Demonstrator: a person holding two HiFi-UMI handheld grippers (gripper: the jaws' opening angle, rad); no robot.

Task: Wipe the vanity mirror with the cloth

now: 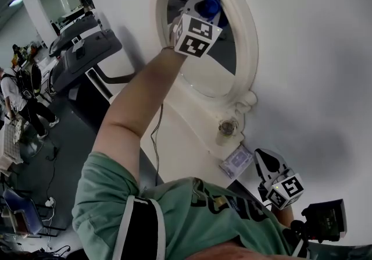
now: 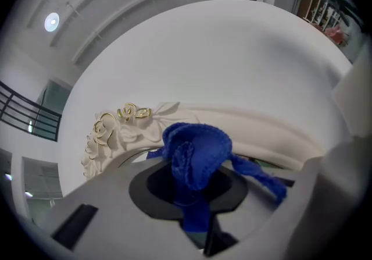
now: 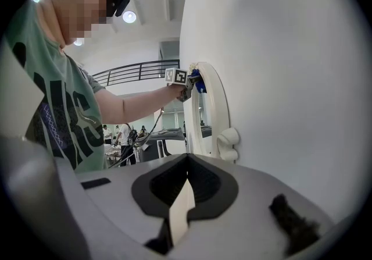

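Now | left gripper (image 2: pixel 195 200) pinches blue cloth (image 2: pixel 196 148) at vanity mirror (image 1: pixel 210 71) far top | right gripper (image 3: pixel 185 195) pressed together, empty, near right | risk: bunched cloth slips free if rubbing drags it.

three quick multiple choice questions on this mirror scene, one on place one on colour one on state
1. Where is the blue knitted cloth? A near the top of the oval white-framed vanity mirror; B at its bottom edge; C on the floor.
2. What colour is the person's T-shirt? A red; B green; C yellow.
3. The left tongs are: A open, empty; B shut on the cloth; C out of view.
Answers: 1 A, it sits beside the frame's rose ornament; 2 B, green in the head view; 3 B, cloth is pinched between the jaws.
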